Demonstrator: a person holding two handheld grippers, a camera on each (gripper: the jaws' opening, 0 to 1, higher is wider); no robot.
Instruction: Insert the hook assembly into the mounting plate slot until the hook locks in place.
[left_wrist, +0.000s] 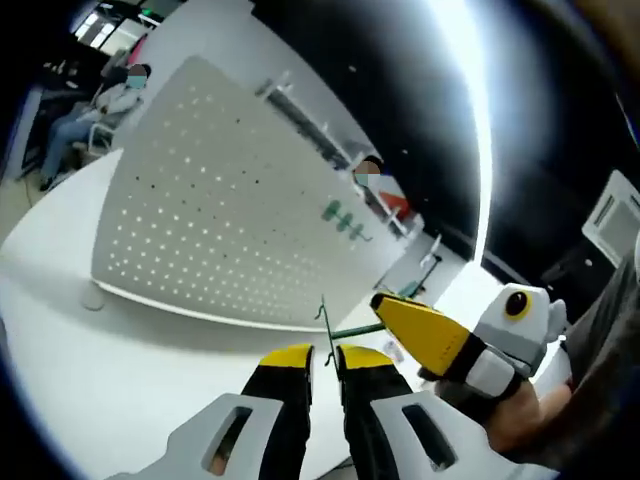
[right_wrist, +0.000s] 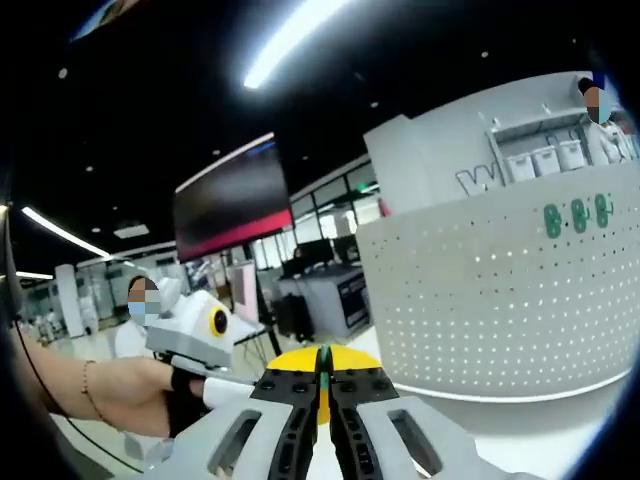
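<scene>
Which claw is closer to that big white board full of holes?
Right, probably. Both pinch the green wire hook; the right claw reaches in sideways, tip near the white board's lower edge; the left claw sits behind, facing it.

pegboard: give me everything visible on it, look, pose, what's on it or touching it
The pegboard is a white, metal-looking panel punched with a regular grid of small holes, light shining through many. It stands upright on the white table on a rounded foot at one lower corner. Three small green hooks sit in a row near one upper corner. Nothing else touches it: the left gripper, pinching a thin green wire hook, and the right gripper are both short of it.
</scene>
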